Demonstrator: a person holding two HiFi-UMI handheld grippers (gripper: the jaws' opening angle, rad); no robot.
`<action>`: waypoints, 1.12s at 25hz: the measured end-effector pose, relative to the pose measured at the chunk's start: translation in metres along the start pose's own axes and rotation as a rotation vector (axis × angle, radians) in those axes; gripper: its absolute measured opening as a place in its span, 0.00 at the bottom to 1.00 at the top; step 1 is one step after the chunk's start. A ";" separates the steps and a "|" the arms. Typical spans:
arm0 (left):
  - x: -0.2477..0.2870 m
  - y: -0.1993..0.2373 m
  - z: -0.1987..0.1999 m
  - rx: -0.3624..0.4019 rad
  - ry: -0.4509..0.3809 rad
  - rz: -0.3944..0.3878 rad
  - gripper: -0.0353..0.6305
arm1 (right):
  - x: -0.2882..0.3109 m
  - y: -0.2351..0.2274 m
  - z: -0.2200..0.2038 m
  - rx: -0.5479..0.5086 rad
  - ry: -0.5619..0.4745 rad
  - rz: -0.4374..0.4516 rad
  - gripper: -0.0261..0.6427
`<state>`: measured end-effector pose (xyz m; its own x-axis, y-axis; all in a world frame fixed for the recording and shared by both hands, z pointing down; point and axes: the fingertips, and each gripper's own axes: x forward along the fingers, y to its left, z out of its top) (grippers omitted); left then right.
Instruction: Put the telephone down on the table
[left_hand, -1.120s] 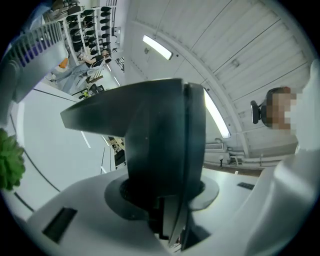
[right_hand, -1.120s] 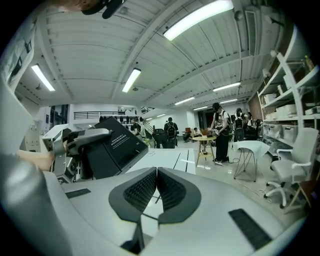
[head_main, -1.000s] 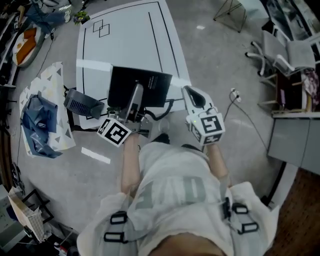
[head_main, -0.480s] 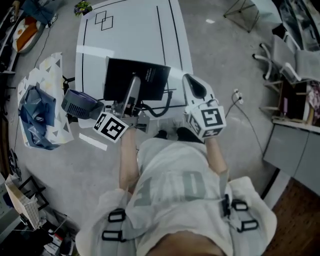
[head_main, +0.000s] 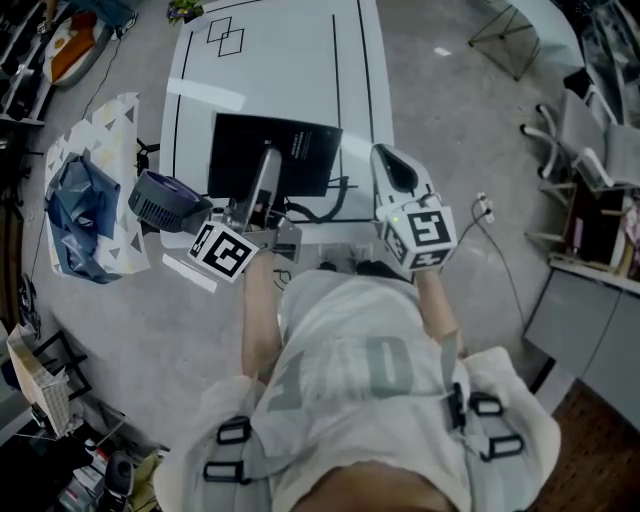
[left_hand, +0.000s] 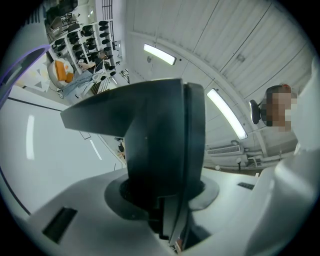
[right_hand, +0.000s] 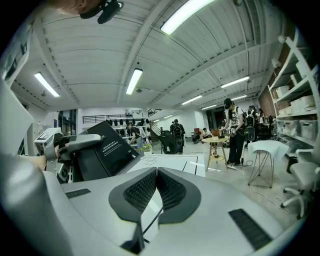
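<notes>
Standing on grey floor (head_main: 440, 130), a white table (head_main: 280, 80) bears black lines (head_main: 336, 70).

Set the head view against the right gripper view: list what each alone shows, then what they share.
Head view only: the patterned bag and round fan beside the table, and the person's torso. Right gripper view only: ceiling lights, people by a small round table, and the right gripper with its fingers closed on nothing. Both: the black phone gripped by the left gripper, at the white table.
</notes>
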<state>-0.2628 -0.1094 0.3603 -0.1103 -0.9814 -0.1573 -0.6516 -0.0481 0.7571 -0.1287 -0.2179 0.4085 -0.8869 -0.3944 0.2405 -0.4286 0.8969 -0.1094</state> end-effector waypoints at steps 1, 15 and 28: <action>0.000 0.001 0.000 0.002 0.000 0.004 0.29 | 0.001 0.002 -0.001 -0.001 0.003 0.006 0.05; 0.024 0.041 -0.022 -0.019 0.137 0.164 0.29 | 0.001 0.006 -0.010 0.006 0.019 0.023 0.05; 0.048 0.091 -0.060 -0.033 0.280 0.330 0.29 | -0.015 -0.013 -0.028 0.015 0.062 -0.038 0.05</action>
<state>-0.2818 -0.1726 0.4596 -0.0982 -0.9575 0.2711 -0.5908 0.2753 0.7584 -0.1047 -0.2182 0.4335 -0.8578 -0.4144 0.3042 -0.4646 0.8782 -0.1137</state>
